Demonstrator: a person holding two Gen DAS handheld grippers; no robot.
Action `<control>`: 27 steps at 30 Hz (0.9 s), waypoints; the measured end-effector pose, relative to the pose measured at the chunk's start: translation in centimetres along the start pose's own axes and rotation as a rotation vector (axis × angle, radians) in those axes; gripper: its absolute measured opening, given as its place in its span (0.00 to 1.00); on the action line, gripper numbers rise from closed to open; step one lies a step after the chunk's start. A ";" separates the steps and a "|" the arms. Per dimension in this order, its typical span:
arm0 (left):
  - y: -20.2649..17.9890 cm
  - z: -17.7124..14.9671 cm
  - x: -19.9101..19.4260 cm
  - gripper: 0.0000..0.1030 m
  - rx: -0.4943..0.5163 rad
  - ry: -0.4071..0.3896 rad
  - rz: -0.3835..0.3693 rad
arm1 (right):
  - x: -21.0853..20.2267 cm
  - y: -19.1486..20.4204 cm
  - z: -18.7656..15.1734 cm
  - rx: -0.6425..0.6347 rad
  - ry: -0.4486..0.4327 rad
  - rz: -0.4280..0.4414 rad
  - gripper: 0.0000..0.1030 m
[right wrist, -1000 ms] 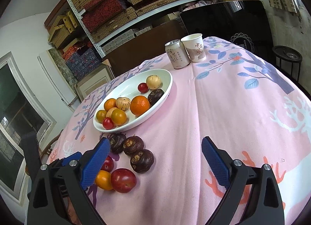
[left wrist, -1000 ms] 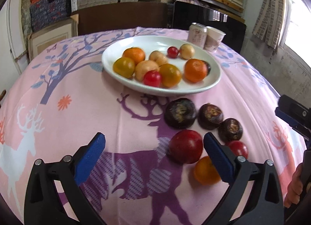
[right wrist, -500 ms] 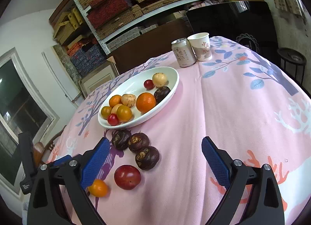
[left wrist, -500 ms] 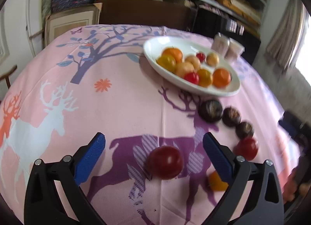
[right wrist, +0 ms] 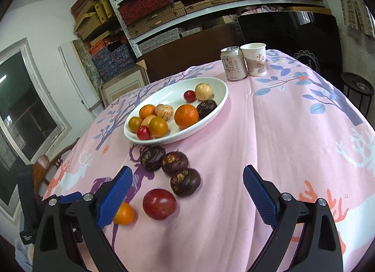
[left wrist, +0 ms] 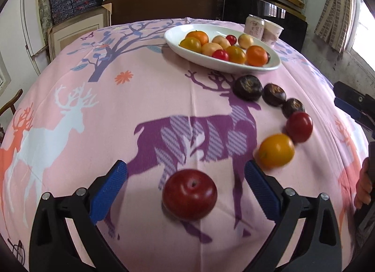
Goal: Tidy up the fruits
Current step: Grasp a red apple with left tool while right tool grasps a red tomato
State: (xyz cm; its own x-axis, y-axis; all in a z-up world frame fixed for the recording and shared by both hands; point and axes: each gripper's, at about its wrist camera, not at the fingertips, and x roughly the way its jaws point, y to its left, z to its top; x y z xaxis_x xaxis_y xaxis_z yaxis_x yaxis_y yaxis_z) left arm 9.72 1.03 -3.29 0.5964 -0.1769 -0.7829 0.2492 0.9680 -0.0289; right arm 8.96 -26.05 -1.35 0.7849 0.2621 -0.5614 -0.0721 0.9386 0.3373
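Left wrist: tongs (left wrist: 186, 186) (spread wide) flank plum (left wrist: 189, 194).

A red plum (left wrist: 189, 194) lies on the pink tablecloth (left wrist: 145, 98) between the left hand-held gripper's (left wrist: 186, 186) spread fingers.

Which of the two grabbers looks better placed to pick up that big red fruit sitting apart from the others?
The left gripper, probably: the big red fruit lies between its open fingers. The right gripper is open too, facing the row of dark fruits.
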 end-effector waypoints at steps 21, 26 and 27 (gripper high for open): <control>0.5 0.3 0.4 0.38 0.029 0.002 -0.072 | 0.6 3.1 -1.8 -0.153 0.075 0.015 0.82; 0.1 0.4 0.4 0.37 0.046 -0.001 -0.057 | 1.4 4.9 -2.9 -0.237 0.130 0.014 0.60; 0.1 0.4 0.4 0.37 0.047 -0.001 -0.055 | 1.6 5.1 -3.0 -0.242 0.137 0.012 0.59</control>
State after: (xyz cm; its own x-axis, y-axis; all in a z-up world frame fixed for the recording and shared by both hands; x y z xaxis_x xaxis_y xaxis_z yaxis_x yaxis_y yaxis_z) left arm 10.33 1.01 -3.39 0.5813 -0.2298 -0.7806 0.3174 0.9473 -0.0426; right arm 8.00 -20.15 -2.79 0.6935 0.2863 -0.6611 -0.2390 0.9571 0.1638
